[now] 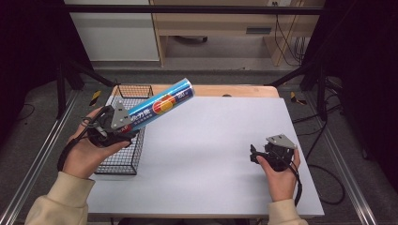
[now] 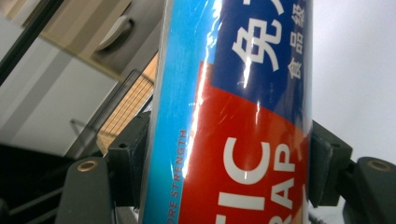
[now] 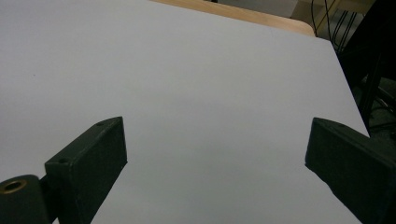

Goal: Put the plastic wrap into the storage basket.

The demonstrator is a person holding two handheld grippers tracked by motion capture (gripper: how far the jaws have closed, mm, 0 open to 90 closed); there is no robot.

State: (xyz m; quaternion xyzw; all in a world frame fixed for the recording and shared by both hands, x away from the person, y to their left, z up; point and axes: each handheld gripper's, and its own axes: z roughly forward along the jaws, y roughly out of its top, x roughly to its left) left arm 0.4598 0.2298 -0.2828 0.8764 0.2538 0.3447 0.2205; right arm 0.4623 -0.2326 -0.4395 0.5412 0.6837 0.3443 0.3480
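The plastic-wrap tube was held off the worktop, tilted, its far end pointing up and away over the sheet, its near end over the wire basket at the worktop's left edge. In the left gripper view the left tool was closed on the tube, one black pad pressed flat against each side of the glossy label.

Risk 1: the grip sat near the tube's lower end, so most of its length hung out beyond the pads. Judged likely to pivot or droop in the grip if the hand swung quickly; the slick film wrapper would make slipping easier.

Risk 2: if the pads slackened here, the tube would probably drop onto the basket rim and could roll off the worktop's left side rather than land inside or on the sheet.

Risk 3: the long free end could catch the basket wall on any low sweep.

The right tool rested on the right of the worktop, well apart from the tube, jaws wide apart with nothing between them; too far off to steady the tube's free end.
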